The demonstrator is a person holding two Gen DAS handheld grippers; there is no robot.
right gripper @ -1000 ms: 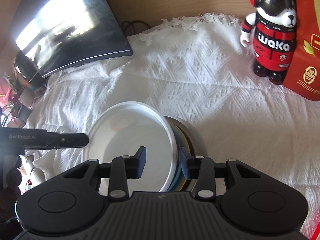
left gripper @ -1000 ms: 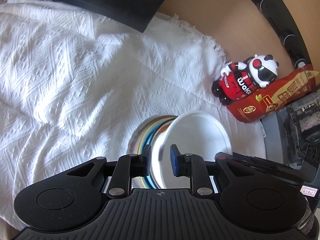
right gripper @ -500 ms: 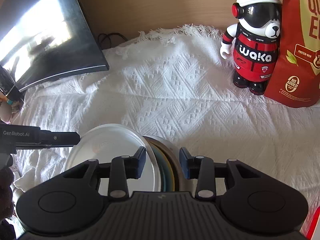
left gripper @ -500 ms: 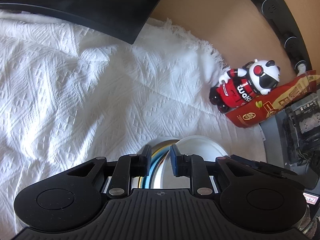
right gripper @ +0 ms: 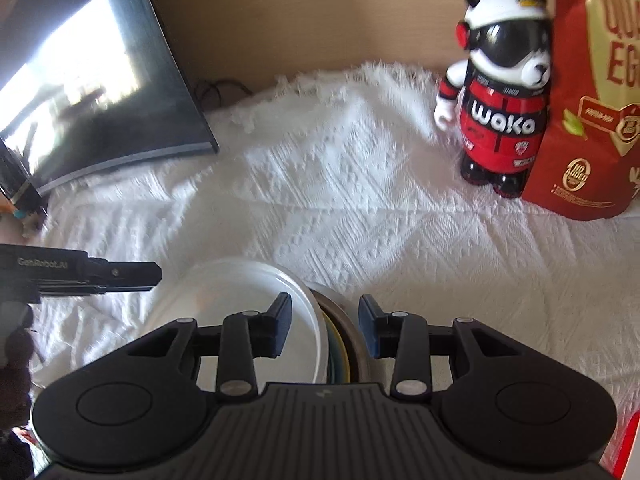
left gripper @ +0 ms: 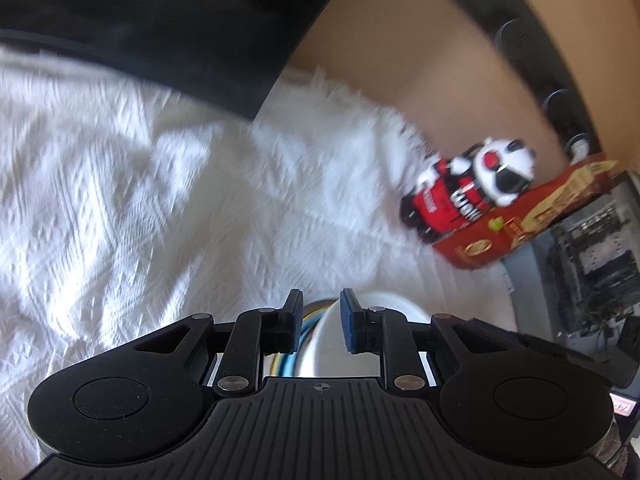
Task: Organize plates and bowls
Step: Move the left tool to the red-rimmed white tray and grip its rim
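1. The left gripper (left gripper: 320,322) is clamped on the stack's rims.
2. The right gripper (right gripper: 324,326) grips the same upended stack of plates and bowls (right gripper: 280,328).
3. The stack stands on the white tablecloth (right gripper: 360,220).

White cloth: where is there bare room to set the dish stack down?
Free: the cloth between the monitor and panda figure, ahead of the dish stack. Crowded: right edge, with panda and red bag.

Glossy white plate (right gripper: 240,292) and metal bowl (right gripper: 347,320) on woven cloth (right gripper: 360,208).
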